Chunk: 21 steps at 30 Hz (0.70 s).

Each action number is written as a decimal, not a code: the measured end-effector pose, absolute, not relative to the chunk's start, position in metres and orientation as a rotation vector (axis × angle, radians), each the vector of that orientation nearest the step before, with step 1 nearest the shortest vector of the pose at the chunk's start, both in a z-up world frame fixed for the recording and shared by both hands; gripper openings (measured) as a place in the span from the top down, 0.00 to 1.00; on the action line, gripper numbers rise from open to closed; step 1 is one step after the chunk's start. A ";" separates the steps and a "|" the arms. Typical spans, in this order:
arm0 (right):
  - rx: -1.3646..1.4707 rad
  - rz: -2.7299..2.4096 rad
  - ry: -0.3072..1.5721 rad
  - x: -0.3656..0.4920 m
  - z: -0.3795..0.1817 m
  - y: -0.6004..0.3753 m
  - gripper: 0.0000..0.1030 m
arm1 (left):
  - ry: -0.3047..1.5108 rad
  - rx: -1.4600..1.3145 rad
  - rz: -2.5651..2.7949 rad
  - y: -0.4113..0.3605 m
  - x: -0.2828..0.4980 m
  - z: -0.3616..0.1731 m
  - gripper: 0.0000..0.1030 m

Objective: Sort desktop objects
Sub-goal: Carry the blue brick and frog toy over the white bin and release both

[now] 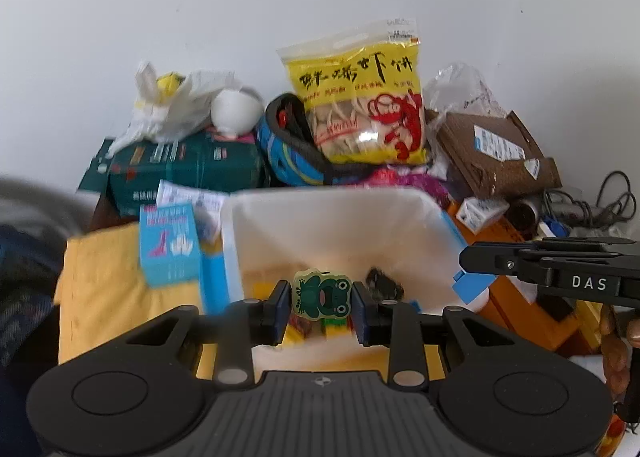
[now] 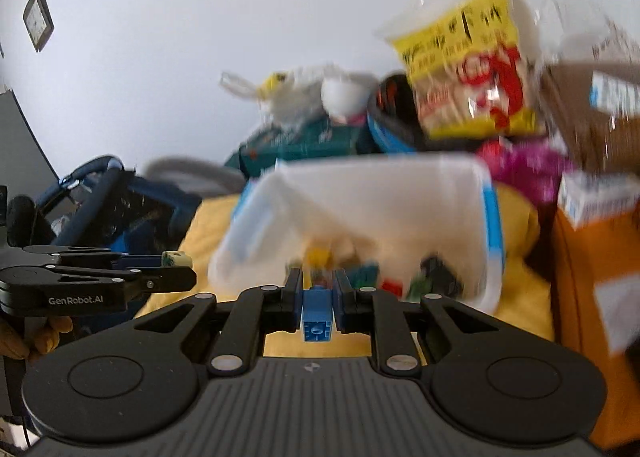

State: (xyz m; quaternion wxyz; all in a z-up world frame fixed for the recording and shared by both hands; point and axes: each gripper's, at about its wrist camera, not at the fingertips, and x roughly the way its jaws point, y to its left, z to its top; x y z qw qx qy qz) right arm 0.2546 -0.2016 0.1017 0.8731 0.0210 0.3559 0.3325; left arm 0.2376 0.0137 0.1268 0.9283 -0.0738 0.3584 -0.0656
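My left gripper (image 1: pixel 321 303) is shut on a green frog block (image 1: pixel 322 295) and holds it over the near edge of the white plastic bin (image 1: pixel 336 217). My right gripper (image 2: pixel 317 295) is shut on a blue brick (image 2: pixel 317 311) just in front of the same bin (image 2: pixel 380 193). Several small coloured pieces lie in the bin's bottom. In the left wrist view the right gripper (image 1: pixel 466 259) comes in from the right with the blue brick (image 1: pixel 472 287). In the right wrist view the left gripper (image 2: pixel 188 271) shows at the left with the frog block's edge (image 2: pixel 176 258).
A yellow cloth (image 1: pixel 104 289) lies under the bin. A light blue box (image 1: pixel 170 243) stands left of it. Behind are a green carton (image 1: pixel 184 169), a yellow noodle bag (image 1: pixel 360 97), a brown parcel (image 1: pixel 500 153) and cables (image 1: pixel 592 205). An orange box (image 2: pixel 592 297) stands at the right.
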 end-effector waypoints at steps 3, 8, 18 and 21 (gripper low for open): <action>0.040 0.693 0.728 0.271 0.117 -0.196 0.83 | 0.758 -0.153 -0.139 0.012 0.262 0.133 0.66; 0.039 0.669 0.754 0.298 0.122 -0.186 0.83 | 0.795 -0.136 -0.121 0.008 0.290 0.134 0.66; 0.017 0.594 0.851 0.332 0.101 -0.182 0.81 | 0.831 -0.074 -0.038 0.003 0.314 0.125 0.35; 0.024 0.568 0.873 0.338 0.097 -0.183 0.61 | 0.842 -0.060 -0.039 0.007 0.312 0.119 0.35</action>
